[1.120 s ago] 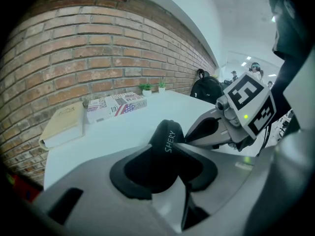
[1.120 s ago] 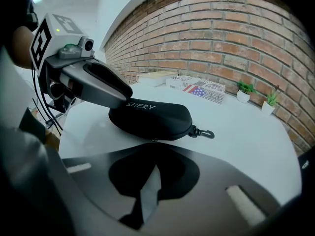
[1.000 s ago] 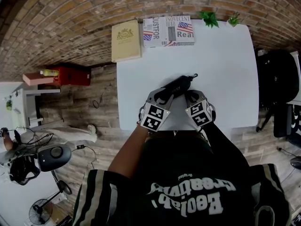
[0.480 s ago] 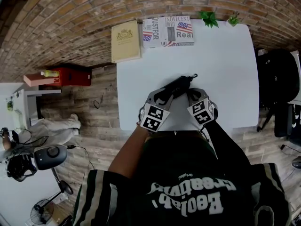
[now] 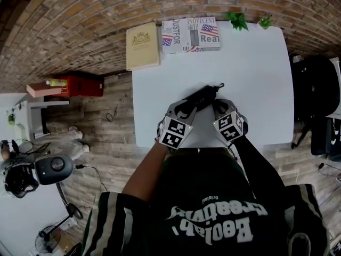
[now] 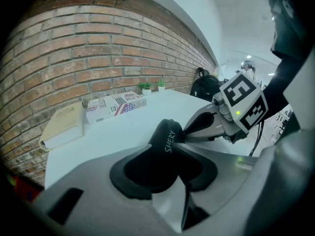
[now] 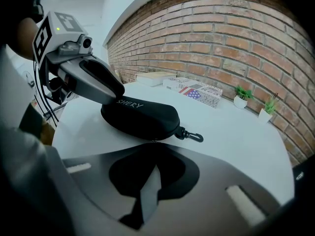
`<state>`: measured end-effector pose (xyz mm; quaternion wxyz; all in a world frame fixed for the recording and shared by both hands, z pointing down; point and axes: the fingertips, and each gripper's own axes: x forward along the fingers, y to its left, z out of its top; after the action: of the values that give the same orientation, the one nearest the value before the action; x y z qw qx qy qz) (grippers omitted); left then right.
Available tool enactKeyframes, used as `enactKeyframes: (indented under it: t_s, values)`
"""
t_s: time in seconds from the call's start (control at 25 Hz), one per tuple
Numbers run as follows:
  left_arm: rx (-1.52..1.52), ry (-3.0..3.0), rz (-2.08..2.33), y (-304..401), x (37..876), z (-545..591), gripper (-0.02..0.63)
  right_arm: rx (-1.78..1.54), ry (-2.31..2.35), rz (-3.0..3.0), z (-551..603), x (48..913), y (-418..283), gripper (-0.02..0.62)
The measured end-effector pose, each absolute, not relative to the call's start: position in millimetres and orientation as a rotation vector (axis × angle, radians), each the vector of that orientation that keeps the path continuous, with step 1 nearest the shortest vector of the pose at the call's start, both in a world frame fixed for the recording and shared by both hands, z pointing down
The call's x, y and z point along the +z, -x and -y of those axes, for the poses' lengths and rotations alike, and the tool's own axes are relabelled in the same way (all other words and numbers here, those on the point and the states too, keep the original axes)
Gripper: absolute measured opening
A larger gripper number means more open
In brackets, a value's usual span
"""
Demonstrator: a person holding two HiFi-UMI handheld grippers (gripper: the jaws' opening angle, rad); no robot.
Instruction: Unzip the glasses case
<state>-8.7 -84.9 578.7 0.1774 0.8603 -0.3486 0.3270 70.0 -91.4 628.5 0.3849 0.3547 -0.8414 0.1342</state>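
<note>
Two grippers are holding the glasses case.
Left gripper is clamping its end; right gripper is pinching shut on the zipper pull.

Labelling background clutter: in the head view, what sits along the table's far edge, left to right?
Tan book → flag-print box → potted plant → second potted plant.

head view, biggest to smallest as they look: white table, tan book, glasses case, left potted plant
1. white table
2. tan book
3. glasses case, partly covered
4. left potted plant
</note>
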Motion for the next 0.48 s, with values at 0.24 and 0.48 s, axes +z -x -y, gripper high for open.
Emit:
enactKeyframes:
  t_s: [0.24,0.48]
  values:
    - [0.920,-2.436,0.986,8.7,580.5,84.3,0.130,0.322,-0.915,2.130,97.1,628.2,-75.4,0.014]
    - [0.916,-2.439,0.979,8.9,578.9,83.6,0.130,0.289,-0.909,2.120,99.4,628.4,-77.5,0.014]
